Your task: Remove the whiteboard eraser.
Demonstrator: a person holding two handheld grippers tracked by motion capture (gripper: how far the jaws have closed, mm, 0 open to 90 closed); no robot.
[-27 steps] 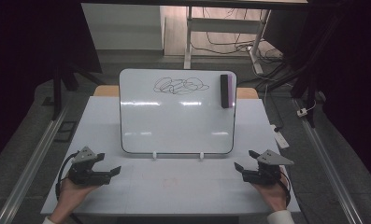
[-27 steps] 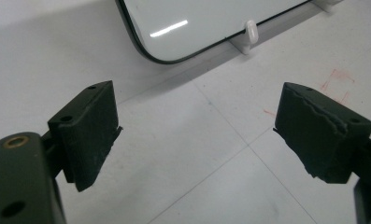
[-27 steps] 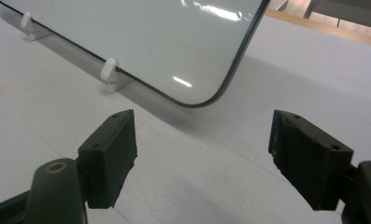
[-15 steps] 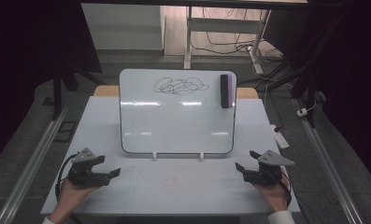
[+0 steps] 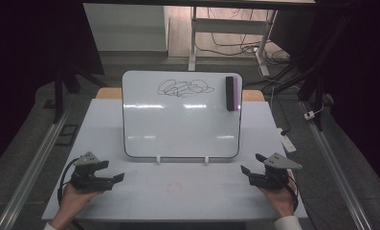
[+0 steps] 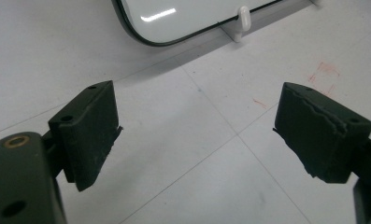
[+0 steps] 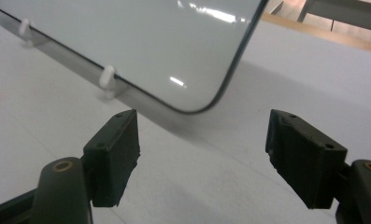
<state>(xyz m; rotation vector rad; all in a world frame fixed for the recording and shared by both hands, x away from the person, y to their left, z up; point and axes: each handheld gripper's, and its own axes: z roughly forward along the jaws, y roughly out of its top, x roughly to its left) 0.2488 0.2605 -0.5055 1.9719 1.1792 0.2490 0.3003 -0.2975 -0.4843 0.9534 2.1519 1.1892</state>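
A whiteboard leans upright on two white clips in the middle of the white table. A black scribble crosses its top, and a dark eraser sticks to its upper right corner. My left gripper rests low at the table's front left, open, nothing between its jaws. My right gripper sits at the front right, open and empty as well. In the left gripper view the board's lower corner and one clip lie ahead. The right gripper view faces the board's other lower corner.
Faint red marks stain the table in front of the board. A white power strip lies off the table's right edge. Metal rails run along both sides, and cables trail on the floor behind.
The left gripper has shifted slightly to the right along the front of the table. The right gripper has stayed put.
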